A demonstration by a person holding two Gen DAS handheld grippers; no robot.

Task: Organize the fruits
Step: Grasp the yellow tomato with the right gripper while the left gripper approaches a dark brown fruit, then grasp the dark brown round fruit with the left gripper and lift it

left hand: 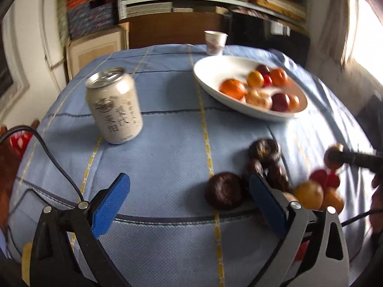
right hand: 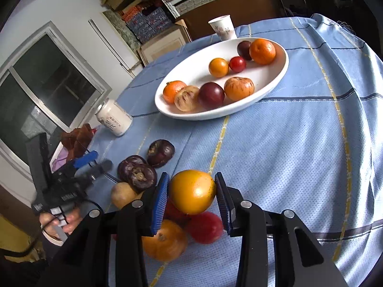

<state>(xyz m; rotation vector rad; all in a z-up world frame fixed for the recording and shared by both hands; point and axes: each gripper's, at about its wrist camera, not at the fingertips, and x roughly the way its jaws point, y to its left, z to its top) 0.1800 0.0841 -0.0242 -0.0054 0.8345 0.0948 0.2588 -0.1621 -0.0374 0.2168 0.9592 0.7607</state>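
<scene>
A yellow-orange fruit [right hand: 192, 191] sits clamped between the blue pads of the right hand-held gripper [right hand: 191, 199], lifted just clear of the small heap it belongs to at the near edge of the bench [right hand: 299, 143]. The grip falls across the fruit's widest part, a hold that looks chosen to keep the round skin from slipping. Below it lie an orange fruit [right hand: 164, 241] and a red fruit [right hand: 204, 227], touching one another. To their left, three dark purple fruits [right hand: 141, 169] cluster together beside a pale yellow one [right hand: 123, 195].

Farther back, a white oval dish [right hand: 270, 86] holds eight pieces already gathered: oranges, red and dark plums, and streaked pale fruit. The dish appears to be the collecting point, which would explain why the loose pile stays near the person and the sorted fruit lies beyond it.

The left hand-held gripper [left hand: 189, 201] hangs with its jaws wide apart and nothing between them, its right finger just in front of the purple fruits, seemingly poised for the next pick. A white drink can [left hand: 115, 106] stands upright on the left of the blue striped cloth, and a paper cup [left hand: 215, 42] stands behind the dish at the far edge; neither looks like part of the sorting.
</scene>
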